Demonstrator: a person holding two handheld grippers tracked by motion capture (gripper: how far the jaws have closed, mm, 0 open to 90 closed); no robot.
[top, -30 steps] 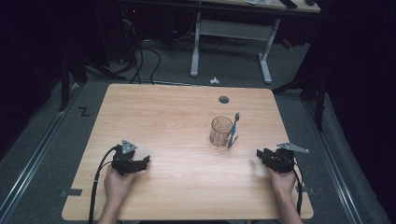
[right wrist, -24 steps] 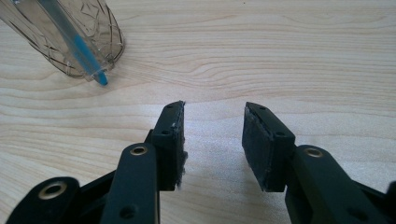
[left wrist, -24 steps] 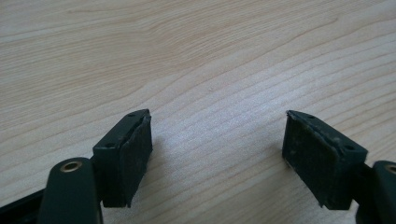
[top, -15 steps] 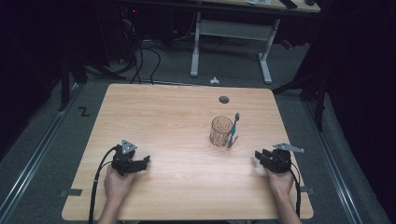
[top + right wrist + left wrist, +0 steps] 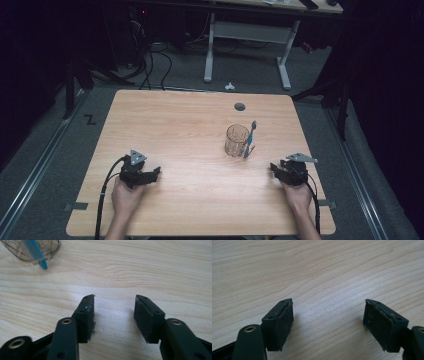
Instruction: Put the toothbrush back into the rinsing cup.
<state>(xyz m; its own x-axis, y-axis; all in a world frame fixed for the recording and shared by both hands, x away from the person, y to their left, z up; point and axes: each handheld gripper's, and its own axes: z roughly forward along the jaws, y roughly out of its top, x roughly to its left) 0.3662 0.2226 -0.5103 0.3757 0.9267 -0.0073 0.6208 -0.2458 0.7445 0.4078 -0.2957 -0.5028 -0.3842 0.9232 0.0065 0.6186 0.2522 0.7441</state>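
The blue toothbrush (image 5: pixel 249 139) stands near upright in the glass cup (image 5: pixel 236 140), ahead and left of the nearer right tongs (image 5: pixel 276 170); both right and left tongs (image 5: pixel 153 173) gape empty.

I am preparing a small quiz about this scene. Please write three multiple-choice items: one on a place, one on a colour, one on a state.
1. Where does the glass stand on the table?
A. nearer the right gripper
B. beside the left gripper
C. at the near edge

2. What colour is the toothbrush in the glass?
A. red
B. blue
C. yellow

3. How does the left gripper stand?
A. shut on the glass
B. shut on nothing
C. open, holding nothing

Answers:
1 A, the glass is close to the right gripper.
2 B, its handle looks blue.
3 C, bare wood shows between its jaws.
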